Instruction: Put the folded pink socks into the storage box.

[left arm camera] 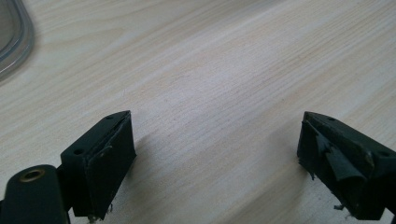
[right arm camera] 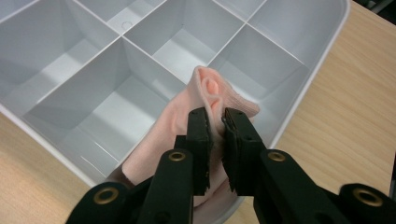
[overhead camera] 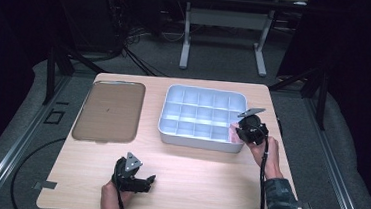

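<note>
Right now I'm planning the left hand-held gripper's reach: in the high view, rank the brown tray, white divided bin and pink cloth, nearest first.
From the left hand-held gripper:
1. Brown tray, up-left.
2. White divided bin, up-right.
3. Pink cloth, at the bin's right end.

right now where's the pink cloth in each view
High view: the pink cloth sits at the near right corner of the white divided tray, under the right tongs.
Right gripper view: centre frame, the cloth is pinched between the right tongs' jaws, over a tray compartment.
Left gripper view: not in it, just bare table.
Shared landmark: the white divided tray's corner.
</note>
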Demonstrator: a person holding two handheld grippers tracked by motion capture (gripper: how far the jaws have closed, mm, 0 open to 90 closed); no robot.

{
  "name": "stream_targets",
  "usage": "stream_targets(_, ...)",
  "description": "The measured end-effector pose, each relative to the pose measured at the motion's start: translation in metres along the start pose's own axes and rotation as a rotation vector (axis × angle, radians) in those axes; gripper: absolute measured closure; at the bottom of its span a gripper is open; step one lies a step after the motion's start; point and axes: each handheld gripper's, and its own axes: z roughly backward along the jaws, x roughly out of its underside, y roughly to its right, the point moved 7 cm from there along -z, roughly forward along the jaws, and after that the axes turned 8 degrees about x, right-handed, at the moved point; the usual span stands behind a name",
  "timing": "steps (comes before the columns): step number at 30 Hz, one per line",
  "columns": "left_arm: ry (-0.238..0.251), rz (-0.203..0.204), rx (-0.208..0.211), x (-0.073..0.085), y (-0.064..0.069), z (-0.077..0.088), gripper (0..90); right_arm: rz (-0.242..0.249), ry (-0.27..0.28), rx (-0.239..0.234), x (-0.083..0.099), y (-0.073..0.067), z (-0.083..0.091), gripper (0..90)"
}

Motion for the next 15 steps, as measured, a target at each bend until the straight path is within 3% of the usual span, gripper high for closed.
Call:
stream_targets(5, 0.000, -0.002, -0.001, 0.000, 0.000, 0.000, 10.9, 0.070, -0.032, 0.028, 0.002, -0.006, -0.004, 82.3)
stream_targets(8, -0.001, -0.002, -0.001, 0.000, 0.000, 0.000, 10.9, 0.086, -0.051, 0.045, 0.003, -0.007, -0.007, 82.6)
stream_targets(15, 0.000, -0.002, -0.001, 0.000, 0.000, 0.000, 10.9, 0.052, -0.067, 0.054, 0.005, -0.005, -0.013, 82.6)
